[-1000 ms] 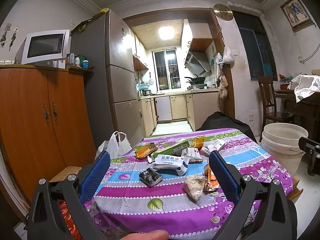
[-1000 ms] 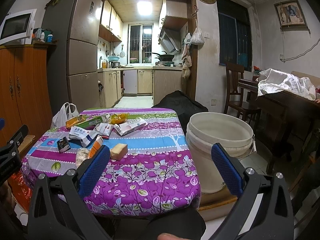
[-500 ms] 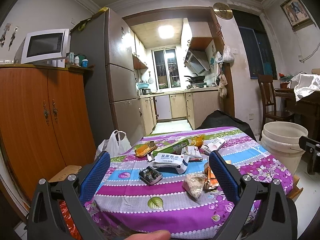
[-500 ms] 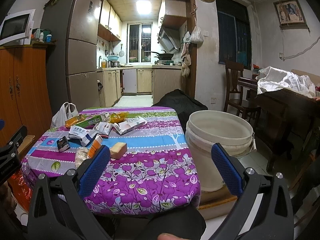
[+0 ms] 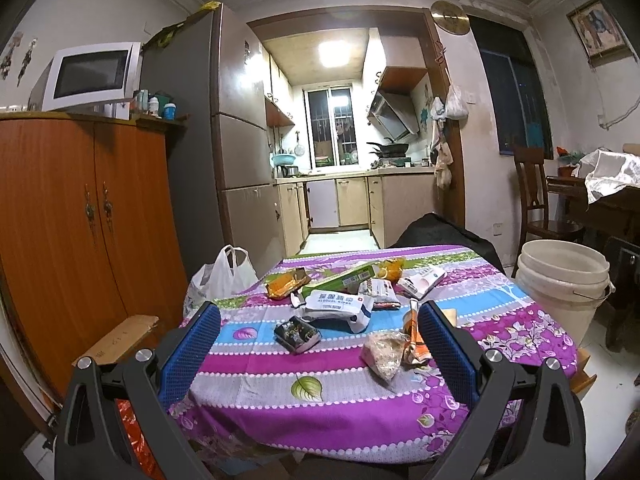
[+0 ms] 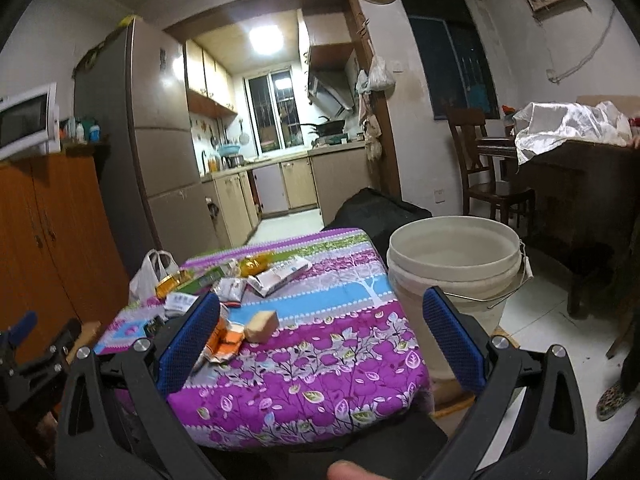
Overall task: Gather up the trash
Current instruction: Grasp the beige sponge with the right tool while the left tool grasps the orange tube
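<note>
Here, a desk point(image 5: 344, 384) in a purple floral cloth carried scattered trash: an alcohol-wipes pack point(image 5: 338, 307) at centre, a crumb bag point(image 5: 385, 353) at 4 o'clock. A white bucket point(image 6: 454, 264) stood just beside its 3 o'clock edge. Left gripper point(image 5: 319, 354) and right gripper point(image 6: 321, 343) hovered, fingers spread wide, holding nothing.

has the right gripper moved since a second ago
Yes. The right gripper has moved forward and tilted: the white bucket and the tan block on the table loom larger, and the doorway behind leans.
</note>
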### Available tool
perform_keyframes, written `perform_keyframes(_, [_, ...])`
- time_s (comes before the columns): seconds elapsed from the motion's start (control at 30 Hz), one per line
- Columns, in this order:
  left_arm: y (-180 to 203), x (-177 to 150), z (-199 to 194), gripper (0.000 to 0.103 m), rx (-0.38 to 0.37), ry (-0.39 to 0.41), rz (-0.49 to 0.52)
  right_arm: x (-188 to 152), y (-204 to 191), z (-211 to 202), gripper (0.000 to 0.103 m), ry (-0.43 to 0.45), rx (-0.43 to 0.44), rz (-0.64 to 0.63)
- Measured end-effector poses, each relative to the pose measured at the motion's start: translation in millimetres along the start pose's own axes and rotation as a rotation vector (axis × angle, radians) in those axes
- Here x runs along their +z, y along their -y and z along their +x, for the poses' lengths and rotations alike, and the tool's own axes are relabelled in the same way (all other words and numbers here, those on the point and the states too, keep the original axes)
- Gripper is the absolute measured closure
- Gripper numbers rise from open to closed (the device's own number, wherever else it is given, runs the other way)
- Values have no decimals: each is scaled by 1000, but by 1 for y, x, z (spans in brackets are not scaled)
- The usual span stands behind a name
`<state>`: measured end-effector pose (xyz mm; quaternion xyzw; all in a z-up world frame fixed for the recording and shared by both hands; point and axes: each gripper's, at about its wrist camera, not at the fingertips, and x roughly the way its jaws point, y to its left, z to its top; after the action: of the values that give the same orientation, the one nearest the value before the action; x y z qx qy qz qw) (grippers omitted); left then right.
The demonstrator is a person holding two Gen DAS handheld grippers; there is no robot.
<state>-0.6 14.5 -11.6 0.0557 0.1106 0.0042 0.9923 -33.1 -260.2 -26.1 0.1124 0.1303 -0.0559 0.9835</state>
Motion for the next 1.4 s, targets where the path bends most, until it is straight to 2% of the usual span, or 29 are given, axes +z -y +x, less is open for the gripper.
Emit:
perform_keyframes(0.2, [1,-4,-2,5,-23,-8,2,4,5,2,5,-34,27,28])
perform_keyframes(0.3, [11,-10,6,5,-57,-44,26,2,6,6,5,-65,47,30])
perform_keyframes(0.4, [9,-10,20,5,-56,-65,29,-3,7,14,5,-100,58,20])
perform_keyframes(0.47, [-2,-6,36,5,-39,-83,25,-5,8,20,5,-122,65,22])
perform_keyframes(0.6, [-22,-6,74,5,-54,-163,24,-11,8,33,5,-179,72,35])
perform_keyframes(0.77, [-32,-9,117,5,-79,-210,44,-19,2,55,5,-259,7,-19])
perform_keyframes(0.93, [-38,-2,160,5,-111,-250,-33,-7,3,77,5,-305,-39,-62])
perform_keyframes(1.0, [-38,2,176,5,-148,-270,-36,1,4,85,5,-306,-52,-75])
perform_keyframes(1.07, [-35,5,188,5,-177,-273,-14,6,6,96,5,-322,-40,-62])
perform_keyframes(1.2, [-37,14,203,5,-188,-235,43,14,11,131,5,-411,-1,-9])
perform_keyframes(1.3, [-46,16,210,5,-188,-213,50,16,11,152,5,-441,18,30])
perform_keyframes(1.4, [-57,11,222,5,-201,-231,37,13,4,178,7,-481,71,59])
